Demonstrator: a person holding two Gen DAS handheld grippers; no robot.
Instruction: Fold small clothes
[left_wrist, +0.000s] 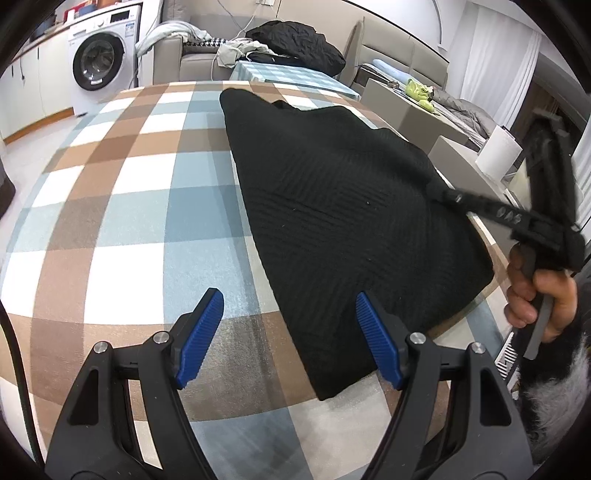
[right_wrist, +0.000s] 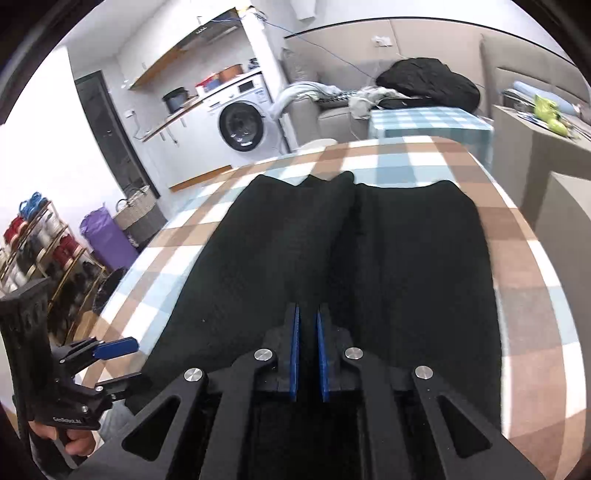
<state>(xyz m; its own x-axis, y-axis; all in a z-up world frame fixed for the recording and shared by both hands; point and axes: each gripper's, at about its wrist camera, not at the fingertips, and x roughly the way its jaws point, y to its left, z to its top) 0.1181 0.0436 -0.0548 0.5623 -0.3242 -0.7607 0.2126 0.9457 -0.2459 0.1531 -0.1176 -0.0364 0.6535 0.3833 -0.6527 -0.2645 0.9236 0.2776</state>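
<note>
A black knitted garment (left_wrist: 332, 206) (right_wrist: 258, 251) lies spread on the table's checked cloth (left_wrist: 129, 192) (right_wrist: 517, 236). My right gripper (right_wrist: 307, 308) is shut on the garment's right edge, with black fabric between the blue pads. In the left wrist view its tip (left_wrist: 441, 192) holds that edge slightly raised, and a ridge runs away from it. My left gripper (left_wrist: 288, 295) stands open just above the near end of the garment, its right finger (left_wrist: 376, 343) over the fabric and its left finger over bare cloth. The right wrist view shows it open at lower left (right_wrist: 122, 360).
Beyond the table stand a washing machine (left_wrist: 99, 61), a sofa with a black jacket (left_wrist: 299, 40) and loose clothes. A paper roll (left_wrist: 498, 151) sits on a grey side table at right. A shoe rack (right_wrist: 33, 251), purple bag (right_wrist: 107, 240) and basket (right_wrist: 138, 214) are at left.
</note>
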